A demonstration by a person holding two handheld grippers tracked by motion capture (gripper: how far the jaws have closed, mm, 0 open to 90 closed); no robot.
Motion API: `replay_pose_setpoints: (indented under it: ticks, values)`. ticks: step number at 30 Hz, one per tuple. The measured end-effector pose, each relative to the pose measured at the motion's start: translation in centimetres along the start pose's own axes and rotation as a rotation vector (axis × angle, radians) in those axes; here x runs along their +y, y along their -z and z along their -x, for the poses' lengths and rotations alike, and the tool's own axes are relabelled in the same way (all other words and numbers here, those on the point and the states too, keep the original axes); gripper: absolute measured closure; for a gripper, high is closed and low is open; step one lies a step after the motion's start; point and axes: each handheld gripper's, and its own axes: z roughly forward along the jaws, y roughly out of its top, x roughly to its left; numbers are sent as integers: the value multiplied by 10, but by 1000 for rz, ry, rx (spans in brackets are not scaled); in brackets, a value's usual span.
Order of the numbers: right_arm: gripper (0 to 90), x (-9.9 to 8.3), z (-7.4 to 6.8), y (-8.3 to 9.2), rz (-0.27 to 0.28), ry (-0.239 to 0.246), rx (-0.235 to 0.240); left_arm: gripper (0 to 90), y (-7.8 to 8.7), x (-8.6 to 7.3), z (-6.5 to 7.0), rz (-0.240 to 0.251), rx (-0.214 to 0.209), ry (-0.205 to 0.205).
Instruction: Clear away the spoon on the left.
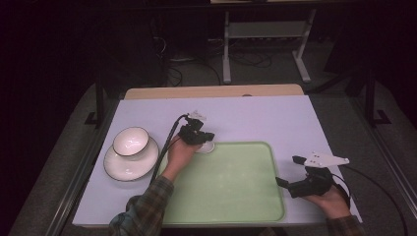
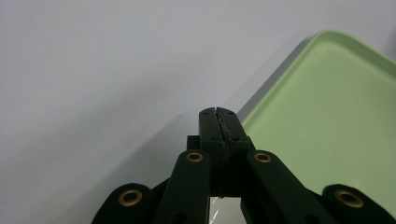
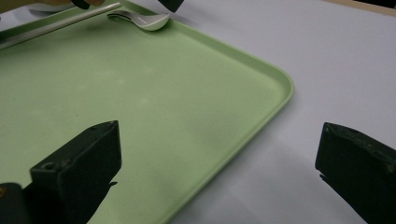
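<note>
Dimly lit, dark surroundings; soft overhead light on table (image 1: 255,118); faint shadows, glare on bowl (image 1: 131,141); near jaws blurred.

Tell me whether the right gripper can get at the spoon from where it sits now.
Probably yes. The right gripper stands open beside the green tray, and bare tray lies between it and the spoon at the far rim, though the left gripper crowds it.

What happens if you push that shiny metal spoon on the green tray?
The shiny metal spoon looks smooth and stiff, so it probably slides, not bends. Its rounded end lies by the green tray's rim, so it might rock.
</note>
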Motion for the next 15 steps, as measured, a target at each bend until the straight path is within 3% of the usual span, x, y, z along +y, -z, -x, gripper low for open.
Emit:
replay_pose_setpoints:
  ticks: [15]
  values:
    - [0, 0, -1, 0, 4, -4, 2, 898, -5, -12, 13, -58, -34, -40]
